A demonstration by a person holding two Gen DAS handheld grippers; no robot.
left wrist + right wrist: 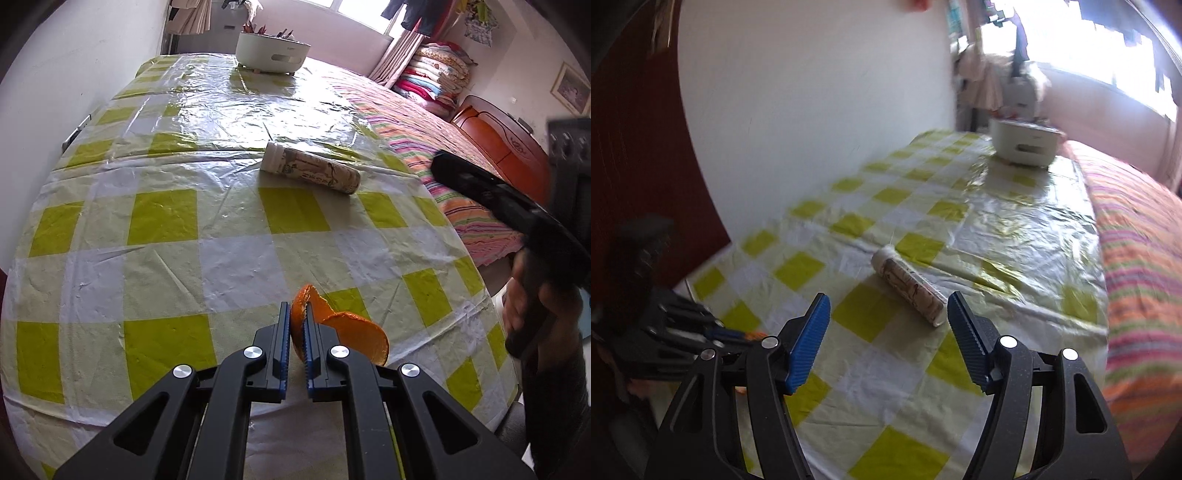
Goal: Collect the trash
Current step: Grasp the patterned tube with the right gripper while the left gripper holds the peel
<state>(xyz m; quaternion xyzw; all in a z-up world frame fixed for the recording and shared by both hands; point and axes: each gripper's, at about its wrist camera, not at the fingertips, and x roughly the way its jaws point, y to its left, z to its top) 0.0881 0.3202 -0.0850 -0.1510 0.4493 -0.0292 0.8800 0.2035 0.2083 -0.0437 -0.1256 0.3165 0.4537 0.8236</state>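
My left gripper is shut on an orange peel, held just above the near edge of the checked tablecloth. A printed cylindrical bottle with a white cap lies on its side mid-table; it also shows in the right wrist view. My right gripper is open and empty, hovering short of the bottle, which lies just beyond its fingertips. The right gripper appears at the right edge of the left wrist view. The left gripper shows dimly at the left of the right wrist view.
A white pot-like appliance stands at the table's far end, also in the right wrist view. A white wall runs along the left. A striped bedspread lies to the right, with stacked quilts beyond.
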